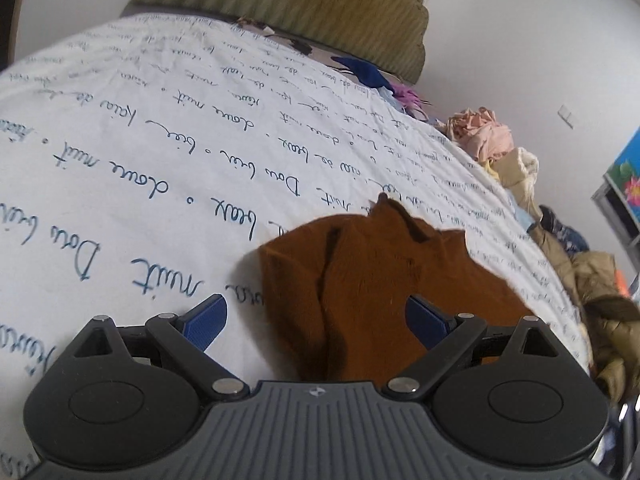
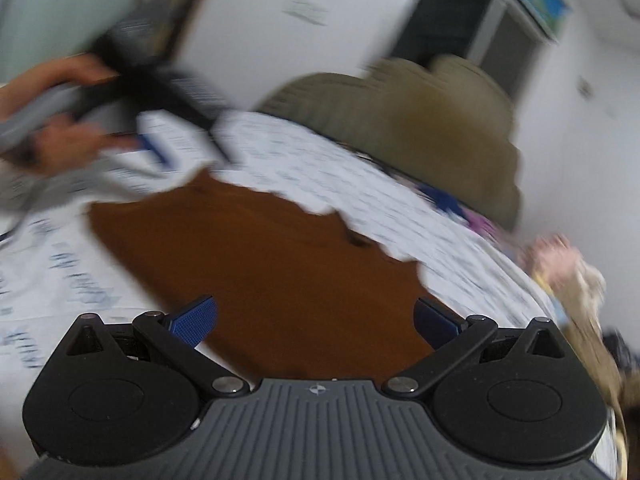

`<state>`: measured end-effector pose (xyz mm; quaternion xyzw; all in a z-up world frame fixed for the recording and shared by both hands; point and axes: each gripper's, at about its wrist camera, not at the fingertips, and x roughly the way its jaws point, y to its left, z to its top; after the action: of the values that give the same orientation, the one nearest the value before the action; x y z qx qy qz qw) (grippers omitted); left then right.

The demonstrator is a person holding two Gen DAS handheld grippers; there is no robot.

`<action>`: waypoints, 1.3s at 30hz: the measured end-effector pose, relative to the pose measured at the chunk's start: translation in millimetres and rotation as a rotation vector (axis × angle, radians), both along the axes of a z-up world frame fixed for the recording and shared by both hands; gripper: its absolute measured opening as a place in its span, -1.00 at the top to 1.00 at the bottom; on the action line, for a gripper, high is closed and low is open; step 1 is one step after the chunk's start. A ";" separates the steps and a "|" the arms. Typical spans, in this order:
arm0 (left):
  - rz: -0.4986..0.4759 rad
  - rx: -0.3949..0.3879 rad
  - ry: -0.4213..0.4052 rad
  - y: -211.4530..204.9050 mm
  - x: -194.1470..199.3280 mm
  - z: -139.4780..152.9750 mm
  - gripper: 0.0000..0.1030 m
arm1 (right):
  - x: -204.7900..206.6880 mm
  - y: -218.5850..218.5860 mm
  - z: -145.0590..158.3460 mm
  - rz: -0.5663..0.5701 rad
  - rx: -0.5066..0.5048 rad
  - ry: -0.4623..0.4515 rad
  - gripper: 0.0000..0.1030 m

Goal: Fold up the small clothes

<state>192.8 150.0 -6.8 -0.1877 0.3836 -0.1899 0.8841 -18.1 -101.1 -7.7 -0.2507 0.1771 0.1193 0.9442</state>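
Observation:
A small brown knit garment (image 1: 384, 280) lies partly folded on a white bedsheet with blue handwriting print (image 1: 160, 140). My left gripper (image 1: 316, 320) is open just above its near edge, blue pads on either side of it, holding nothing. In the blurred right wrist view the same brown garment (image 2: 260, 264) lies spread on the sheet (image 2: 360, 184). My right gripper (image 2: 316, 320) is open over its near edge and empty. The other gripper (image 2: 152, 92) and the person's hands (image 2: 60, 128) show at the upper left of that view.
A pile of other clothes (image 1: 492, 140) lies along the bed's right edge, with a blue and purple heap (image 1: 372, 76) farther back and a tan jacket (image 1: 600, 280) nearer. An olive headboard (image 1: 304, 8) stands at the far end, white wall behind.

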 end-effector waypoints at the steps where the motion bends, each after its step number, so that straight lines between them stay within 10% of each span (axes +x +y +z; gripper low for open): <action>1: -0.005 -0.028 0.011 1.1 5.0 -2.1 -0.88 | -4.1 13.0 -2.3 0.034 -0.025 0.001 -1.00; 7: -0.107 -0.207 0.136 -9.2 35.0 -20.2 -0.88 | -2.9 74.2 -38.8 0.079 -0.266 -0.043 -0.99; 15: -0.108 -0.231 0.167 -36.9 73.6 -30.3 -0.84 | 31.9 103.4 -44.8 0.007 -0.374 -0.157 -0.98; 23: -0.024 -0.062 0.148 -48.3 88.4 -26.2 0.04 | 46.7 114.9 -54.4 0.028 -0.367 -0.145 -0.26; 28: 0.005 0.048 0.069 -31.3 69.1 -10.0 -0.03 | 28.0 117.6 -64.4 0.033 -0.421 -0.206 -0.31; 30: -0.019 0.059 0.083 -21.7 61.8 -9.8 -0.43 | 23.0 115.1 -63.9 0.025 -0.422 -0.228 -0.44; 39: -0.040 -0.240 0.185 -18.1 77.4 -39.2 -0.60 | 30.9 114.5 -62.8 0.017 -0.386 -0.202 -0.41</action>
<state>270.2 131.9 -46.0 -0.3012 0.4417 -0.2337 0.8121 12.8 13.4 -70.5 -0.4392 0.0993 0.0654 0.8905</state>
